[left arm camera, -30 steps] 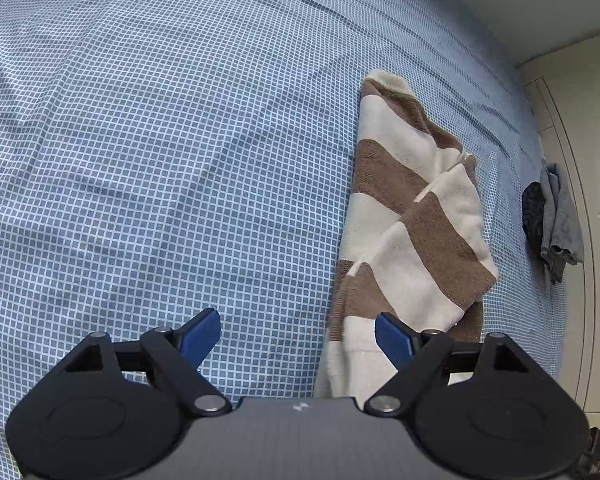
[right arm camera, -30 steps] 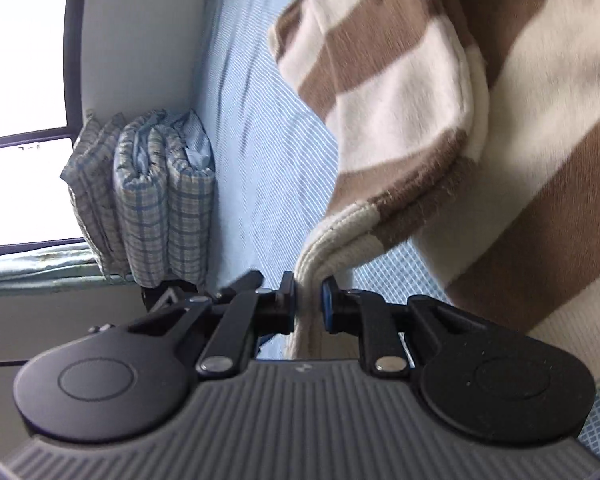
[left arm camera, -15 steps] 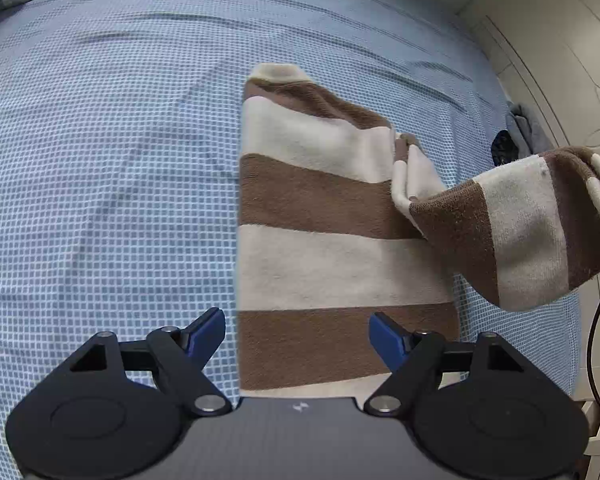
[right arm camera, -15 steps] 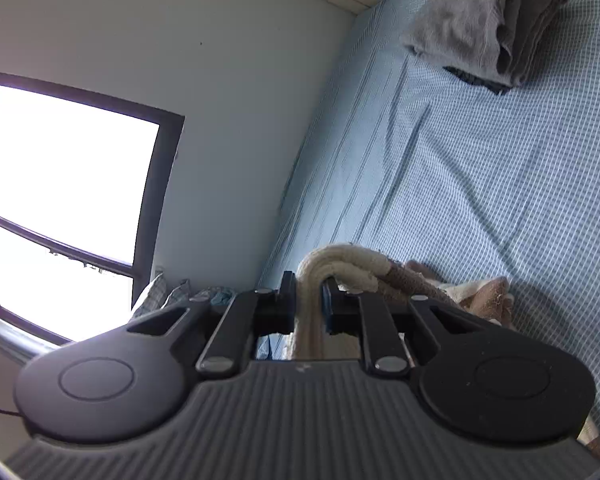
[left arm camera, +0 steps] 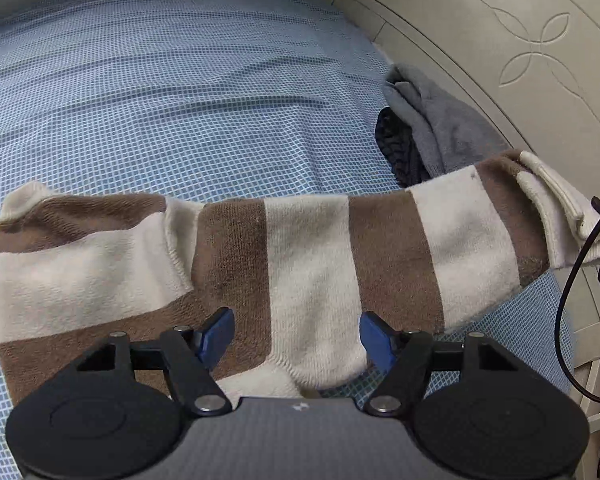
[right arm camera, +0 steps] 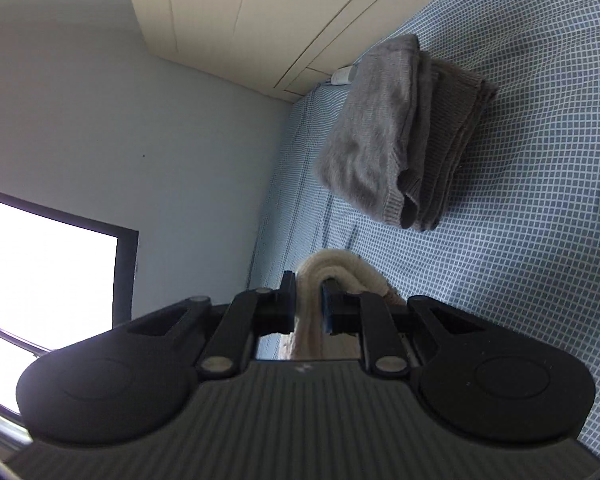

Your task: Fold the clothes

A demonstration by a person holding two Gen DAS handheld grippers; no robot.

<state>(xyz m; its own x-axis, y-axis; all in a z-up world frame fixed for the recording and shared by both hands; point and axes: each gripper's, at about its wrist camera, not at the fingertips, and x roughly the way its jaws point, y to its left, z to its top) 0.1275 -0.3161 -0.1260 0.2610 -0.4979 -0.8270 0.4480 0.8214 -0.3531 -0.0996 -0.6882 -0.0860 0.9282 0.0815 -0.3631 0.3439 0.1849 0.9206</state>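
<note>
A brown and cream striped sweater (left arm camera: 308,256) lies across the blue checked bed (left arm camera: 180,92). One sleeve is stretched out to the right and lifted at its cream cuff (left arm camera: 556,208). My left gripper (left arm camera: 296,338) hovers over the sleeve near the armpit; its jaws are closing, with the knit below and between the blue pads (left arm camera: 220,334), which do not press on it. My right gripper (right arm camera: 308,300) is shut on the sweater's cream cuff (right arm camera: 332,268), which loops over its fingers. The rest of the sweater is hidden in the right wrist view.
A folded grey garment (left arm camera: 440,120) on a dark one (left arm camera: 396,140) lies near the cream headboard (left arm camera: 520,52); the same grey pile (right arm camera: 400,136) shows in the right wrist view. A black cable (left arm camera: 572,292) hangs at the right. A window (right arm camera: 40,292) is in the wall.
The right gripper has pulled the sleeve out sideways, away from the sweater's body, towards the grey pile. The left gripper has swung over the sleeve and its jaws have narrowed.
</note>
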